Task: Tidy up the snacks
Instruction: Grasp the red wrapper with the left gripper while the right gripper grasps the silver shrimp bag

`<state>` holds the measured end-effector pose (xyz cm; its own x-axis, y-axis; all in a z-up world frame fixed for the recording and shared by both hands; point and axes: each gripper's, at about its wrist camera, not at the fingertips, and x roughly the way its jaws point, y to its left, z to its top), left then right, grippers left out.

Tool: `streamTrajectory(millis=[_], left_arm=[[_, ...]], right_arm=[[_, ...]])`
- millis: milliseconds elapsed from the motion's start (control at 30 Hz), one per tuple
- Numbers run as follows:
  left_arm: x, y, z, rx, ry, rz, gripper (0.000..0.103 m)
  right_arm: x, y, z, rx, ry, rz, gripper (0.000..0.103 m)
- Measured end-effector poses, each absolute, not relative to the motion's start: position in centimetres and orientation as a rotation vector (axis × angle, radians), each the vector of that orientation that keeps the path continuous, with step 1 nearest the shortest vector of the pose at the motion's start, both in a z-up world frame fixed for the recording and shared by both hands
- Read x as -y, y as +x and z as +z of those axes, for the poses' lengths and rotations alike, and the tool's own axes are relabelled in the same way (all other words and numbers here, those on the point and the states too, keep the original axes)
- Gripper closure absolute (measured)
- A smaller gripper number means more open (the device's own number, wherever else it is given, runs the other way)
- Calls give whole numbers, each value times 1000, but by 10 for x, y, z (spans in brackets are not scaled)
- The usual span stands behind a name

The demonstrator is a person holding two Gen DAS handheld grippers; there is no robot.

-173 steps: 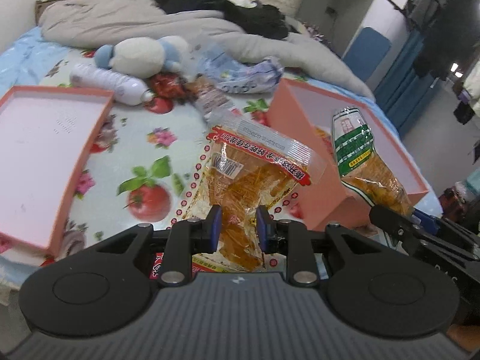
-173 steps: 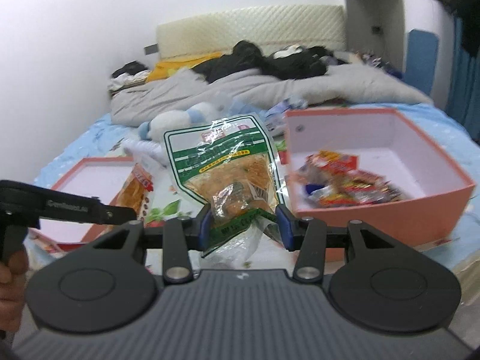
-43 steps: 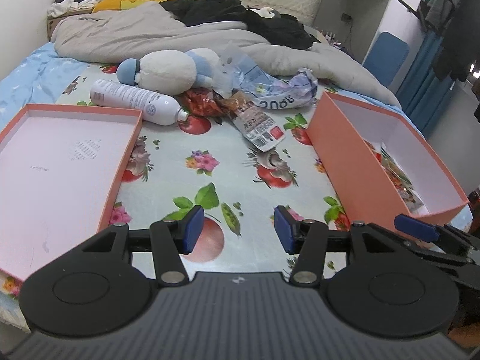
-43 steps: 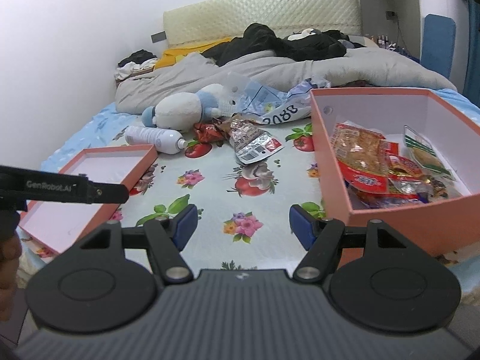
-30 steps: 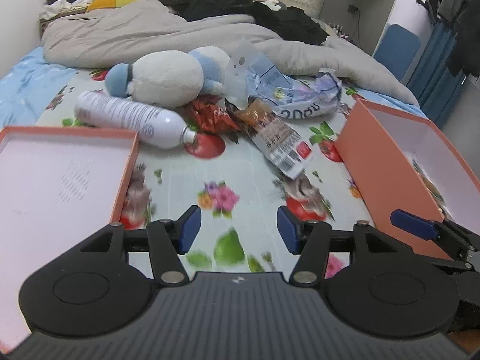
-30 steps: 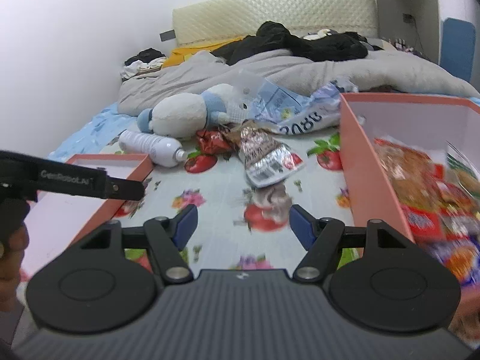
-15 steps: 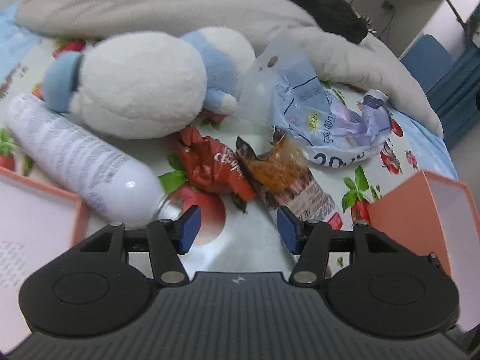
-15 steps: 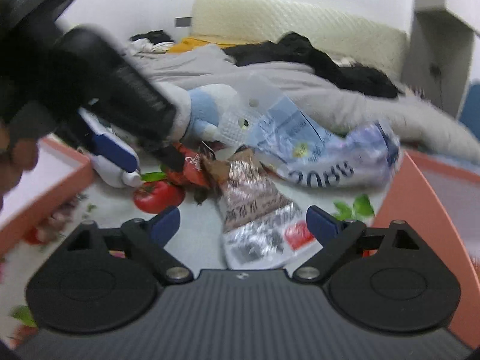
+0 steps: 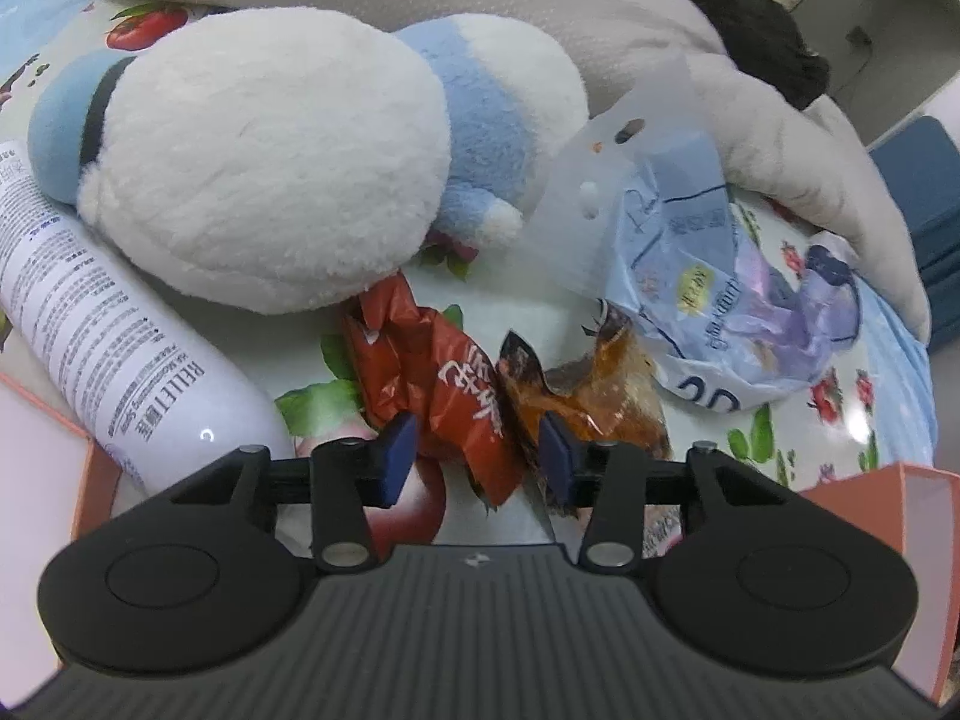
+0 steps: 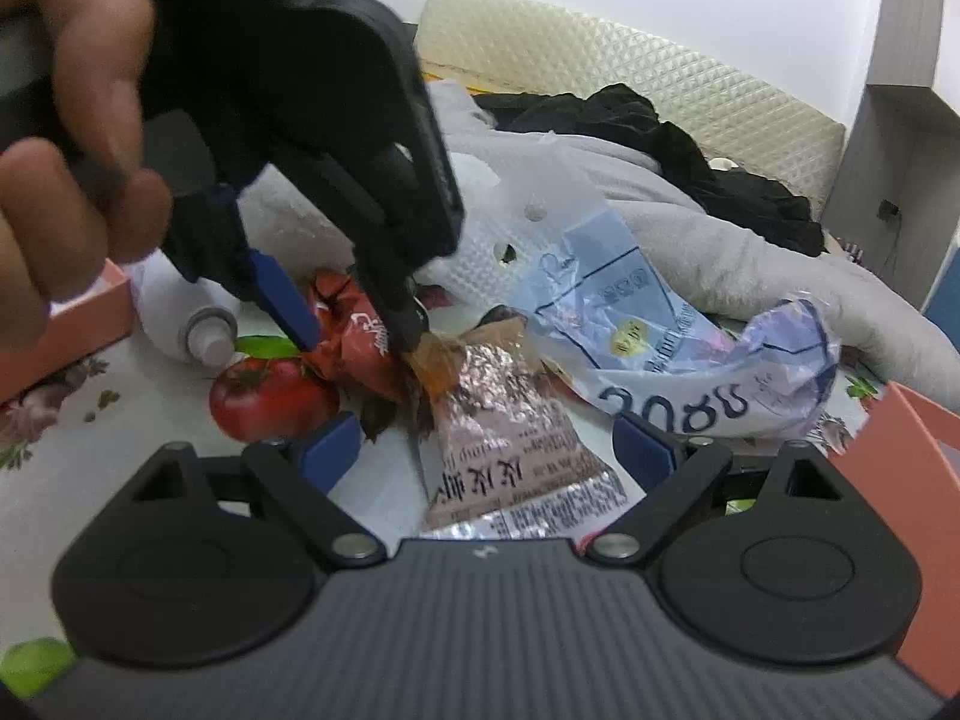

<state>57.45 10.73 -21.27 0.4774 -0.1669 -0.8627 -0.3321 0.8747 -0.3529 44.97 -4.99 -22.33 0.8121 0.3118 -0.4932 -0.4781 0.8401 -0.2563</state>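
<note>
Left hand-held gripper (image 9: pixel 477 456) angled down over the bed, jaws closing around a crumpled red snack packet (image 9: pixel 441 390) with white Chinese characters; blue pads (image 9: pixel 396 450) just short of the wrapper, not yet pressing. Same gripper seen from the right wrist view (image 10: pixel 354 318), held by a hand (image 10: pixel 72 138), straddling the red packet (image 10: pixel 360 336).

Just right of the red packet, a brown-and-clear snack pouch (image 9: pixel 594 396) with orange contents; in the right wrist view (image 10: pixel 510 444) silvery back panel up, black Chinese print and small text block legible only as characters. Right hand-held gripper (image 10: pixel 486 453) wide open, low over that pouch, pouch lying between the fingers, pads clear of it.

Behind both: crumpled pale-blue plastic bag (image 9: pixel 720 300), large dark digits partly readable, "20" in one view, something like "2020" upside down in the other (image 10: pixel 678 360). White spray bottle (image 9: pixel 108 324) lying on its side, "RELLET" readable along the label, rest too fine. White-and-blue plush toy (image 9: pixel 270 162) touching the bottle and the red packet's upper end.

Bed sheet (image 9: pixel 780 432) printed with tomatoes and flowers. Coral-pink box edge (image 9: pixel 870 480) at right; second coral box corner (image 10: pixel 84 324) at left.
</note>
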Motion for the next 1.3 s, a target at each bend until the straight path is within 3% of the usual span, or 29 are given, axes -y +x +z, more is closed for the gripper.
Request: streamTrajectory(millis=[267, 400, 600, 1300], left_arm=[[-109, 587, -227, -1103, -541, 128, 62], [-109, 582, -229, -1078, -546, 135, 70], [-102, 570, -224, -1062, -510, 103, 76], [-80, 429, -217, -1037, -464, -24, 82]], right_arm=[[40, 461, -241, -552, -373, 425, 14], [51, 466, -239, -613, -283, 378, 61], [54, 453, -237, -654, -304, 391, 98], [103, 353, -227, -757, -241, 306, 100]])
